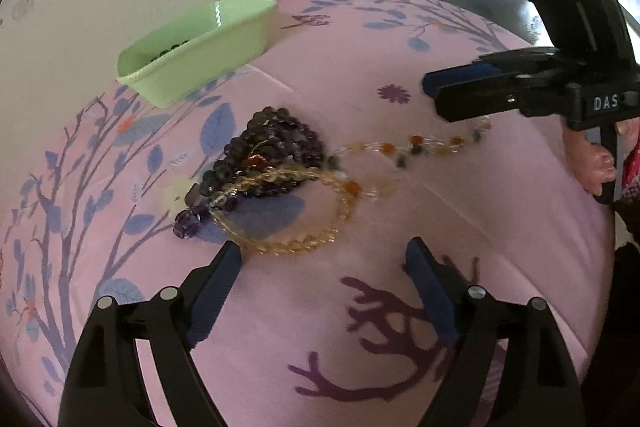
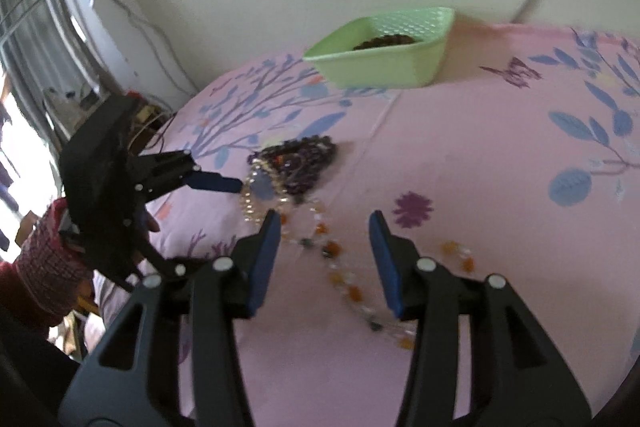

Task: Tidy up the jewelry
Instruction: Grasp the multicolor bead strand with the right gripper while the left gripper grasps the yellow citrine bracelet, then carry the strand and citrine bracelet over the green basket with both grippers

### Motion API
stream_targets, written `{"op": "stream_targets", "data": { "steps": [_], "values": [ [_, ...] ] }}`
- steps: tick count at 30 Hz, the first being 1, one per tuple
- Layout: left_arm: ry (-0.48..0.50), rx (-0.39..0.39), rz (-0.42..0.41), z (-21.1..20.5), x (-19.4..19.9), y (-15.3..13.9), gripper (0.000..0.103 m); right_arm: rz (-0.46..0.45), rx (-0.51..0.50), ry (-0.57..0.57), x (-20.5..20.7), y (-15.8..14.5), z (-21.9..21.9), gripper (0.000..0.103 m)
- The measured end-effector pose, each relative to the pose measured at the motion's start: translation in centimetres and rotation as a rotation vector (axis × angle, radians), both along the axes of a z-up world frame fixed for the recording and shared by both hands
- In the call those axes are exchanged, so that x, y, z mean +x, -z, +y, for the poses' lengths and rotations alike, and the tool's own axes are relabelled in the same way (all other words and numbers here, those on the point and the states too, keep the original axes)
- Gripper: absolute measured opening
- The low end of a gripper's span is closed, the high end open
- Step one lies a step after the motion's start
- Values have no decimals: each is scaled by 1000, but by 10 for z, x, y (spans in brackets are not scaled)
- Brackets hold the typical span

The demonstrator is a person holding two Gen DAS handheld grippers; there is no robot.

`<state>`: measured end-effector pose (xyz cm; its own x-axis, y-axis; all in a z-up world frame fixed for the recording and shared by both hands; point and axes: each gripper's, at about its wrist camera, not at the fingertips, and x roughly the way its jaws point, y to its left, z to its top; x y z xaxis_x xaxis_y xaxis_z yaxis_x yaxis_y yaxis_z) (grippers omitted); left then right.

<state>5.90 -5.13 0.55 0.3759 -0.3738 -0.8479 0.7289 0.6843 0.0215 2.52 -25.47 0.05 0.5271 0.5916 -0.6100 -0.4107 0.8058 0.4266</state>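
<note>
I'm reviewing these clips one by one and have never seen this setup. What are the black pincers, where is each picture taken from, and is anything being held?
A person holds a two-finger gripper in each hand; a fisheye camera on each looks along its fingers. One picture is from the left gripper, the other from the right gripper. Both stand open and hold nothing. On the pink floral sheet lie a pile of dark purple beads, a yellow bead strand and an orange-and-clear bead strand. The green tray near the wall already holds some dark beads.

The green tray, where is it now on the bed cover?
The green tray sits at the far edge of the pink floral cover, near the wall, upper left in the left wrist view; the pile of purple beads lies apart, closer to the camera.
</note>
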Motion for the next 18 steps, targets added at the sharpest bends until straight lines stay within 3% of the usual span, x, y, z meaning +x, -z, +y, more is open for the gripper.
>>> {"op": "stream_targets", "data": {
  "steps": [6,8,10,11,16,18],
  "values": [
    [52,11,-3,0,3,1,86,20,29,33,3,6,-9,45],
    [62,6,-8,0,4,-1,71,20,35,39,4,7,-10,45],
    [49,-6,-7,2,9,-5,27,18,41,47,4,7,-12,45],
    [27,-13,-3,4,13,-6,22,18,44,51,4,7,-13,45],
    [-10,-79,19,11,20,-6,18,18,60,68,4,7,-19,45],
    [-27,-121,16,15,18,-9,12,16,64,72,3,6,-21,45]
  ]
}}
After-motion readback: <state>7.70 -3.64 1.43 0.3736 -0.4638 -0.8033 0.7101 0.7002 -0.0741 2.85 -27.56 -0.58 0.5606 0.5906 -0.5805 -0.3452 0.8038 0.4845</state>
